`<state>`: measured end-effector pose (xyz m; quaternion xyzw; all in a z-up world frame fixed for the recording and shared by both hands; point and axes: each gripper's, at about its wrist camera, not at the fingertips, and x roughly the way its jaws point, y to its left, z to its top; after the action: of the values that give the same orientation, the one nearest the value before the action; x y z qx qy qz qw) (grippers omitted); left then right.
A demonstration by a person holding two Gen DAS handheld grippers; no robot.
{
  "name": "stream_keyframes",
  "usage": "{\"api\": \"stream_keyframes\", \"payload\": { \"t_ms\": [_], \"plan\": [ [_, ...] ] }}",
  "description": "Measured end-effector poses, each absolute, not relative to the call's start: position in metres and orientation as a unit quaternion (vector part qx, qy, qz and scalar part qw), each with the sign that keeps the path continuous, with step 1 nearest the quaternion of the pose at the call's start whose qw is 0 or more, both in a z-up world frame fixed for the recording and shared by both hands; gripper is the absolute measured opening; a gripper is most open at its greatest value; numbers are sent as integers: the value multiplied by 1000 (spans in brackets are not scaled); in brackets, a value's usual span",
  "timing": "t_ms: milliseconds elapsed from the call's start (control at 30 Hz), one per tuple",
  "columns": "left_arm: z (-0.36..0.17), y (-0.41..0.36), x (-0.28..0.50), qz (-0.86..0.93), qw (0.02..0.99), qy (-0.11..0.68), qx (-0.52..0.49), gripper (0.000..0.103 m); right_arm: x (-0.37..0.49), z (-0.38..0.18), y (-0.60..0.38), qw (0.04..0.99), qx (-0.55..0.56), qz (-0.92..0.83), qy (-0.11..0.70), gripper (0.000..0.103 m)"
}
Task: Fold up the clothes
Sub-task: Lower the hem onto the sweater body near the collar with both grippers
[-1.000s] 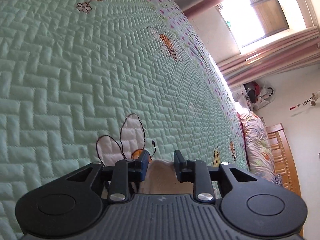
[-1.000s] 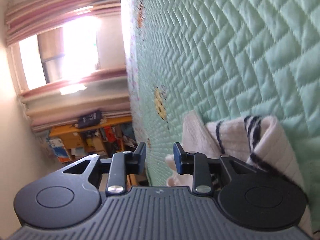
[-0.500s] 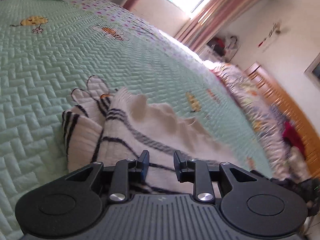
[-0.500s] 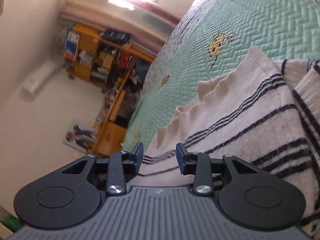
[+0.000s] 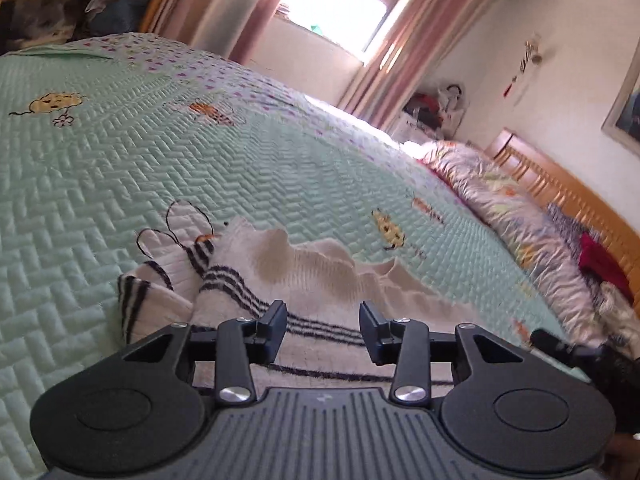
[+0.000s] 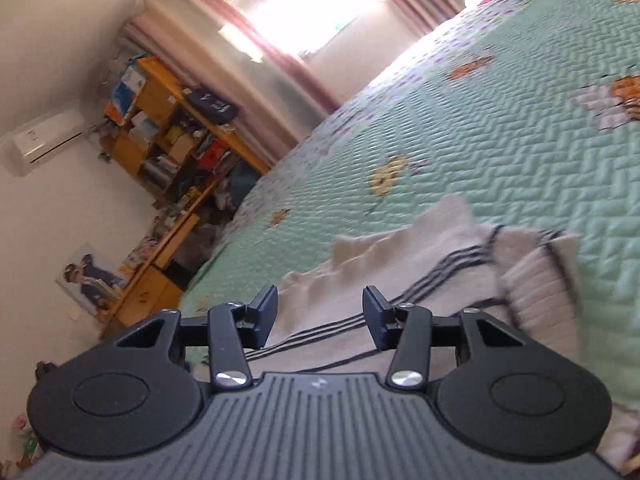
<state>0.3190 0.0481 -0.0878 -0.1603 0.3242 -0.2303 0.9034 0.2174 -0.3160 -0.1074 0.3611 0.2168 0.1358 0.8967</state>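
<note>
Since half a second ago, both pairs of fingers have been opened wider, and both cameras have been tipped so that more of the room is seen beyond the bed. The left gripper [image 5: 323,334] is held with its fingers well apart and nothing between them; the right gripper [image 6: 320,318] is likewise spread wide and empty. Both are poised just above the striped sweater [image 5: 304,280], which lies on the green quilted bedspread [image 5: 120,184] at the near edge of the bed.

In the left wrist view the garment is seen doubled over: a ribbed cuff [image 5: 144,300] is tucked against the body at 9 o'clock, and a wavy cream edge runs toward 2 o'clock. In the right wrist view the same sweater [image 6: 420,276] is seen with a ribbed part [image 6: 540,296] turned over at 3 o'clock.

At least one fold is judged to be in place, though the pile is loose and its edges are not squared. Whether a further fold is due or the garment has just been set down finished cannot be told.
</note>
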Motion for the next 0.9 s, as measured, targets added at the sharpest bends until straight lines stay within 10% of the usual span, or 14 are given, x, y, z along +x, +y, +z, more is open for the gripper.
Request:
{"api": "stream_keyframes", "payload": {
  "t_ms": [100,200,233,433,600,700,767,900],
  "plan": [
    [-113,56,327,-209,899,348,-166,26,239,-121,-308,907,323,107,247,49],
    [-126,84,331,-204,888,350,-216,3,241,-142,-352,883,380,67,267,8],
    [-123,87,329,-206,889,345,-221,2,237,-141,-363,886,378,53,264,9],
    [-115,76,329,-203,899,335,-196,51,219,-105,-348,908,355,80,209,52],
    [-114,54,334,-196,908,336,-154,33,254,-120,-308,888,357,142,251,59],
    [-119,88,334,-192,890,344,-228,14,254,-142,-334,883,378,100,260,25],
    [-105,99,323,-198,897,312,-241,28,239,-139,-348,878,402,76,250,21],
    [-81,77,326,-194,925,260,-195,57,230,-117,-336,891,395,127,182,62]
  ]
}}
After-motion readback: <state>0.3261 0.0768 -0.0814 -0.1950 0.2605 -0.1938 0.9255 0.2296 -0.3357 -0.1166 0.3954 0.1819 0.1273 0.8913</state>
